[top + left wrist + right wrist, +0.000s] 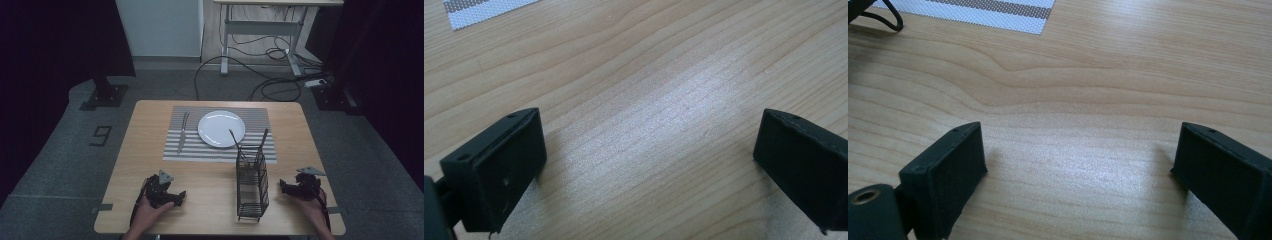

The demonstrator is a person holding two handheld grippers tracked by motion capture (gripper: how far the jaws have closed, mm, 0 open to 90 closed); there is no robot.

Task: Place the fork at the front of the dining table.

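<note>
Left gripper sits on the table at the near-left, person's hand behind it. In the left gripper view its jaws stand wide apart with bare wood between them, nothing held. A corner of the striped placemat shows at that view's top left.

Farther up the table, a fork lies lengthwise on the left part of the placemat, just beside the white plate but apart from it. The plate sits mid-mat.

Wire cutlery basket stands upright on the wood between the two grippers, nearer the right one, its far end at the mat's near edge. Two utensil handles stick up out of its far end and lean over the mat; I can't tell which utensils they are.

Right gripper rests at the near-right, just beside the basket and not touching it, hand behind. In the right gripper view its jaws are also spread wide over bare wood, gripping nothing; mat edge and a black wire loop show at the top left.
</note>
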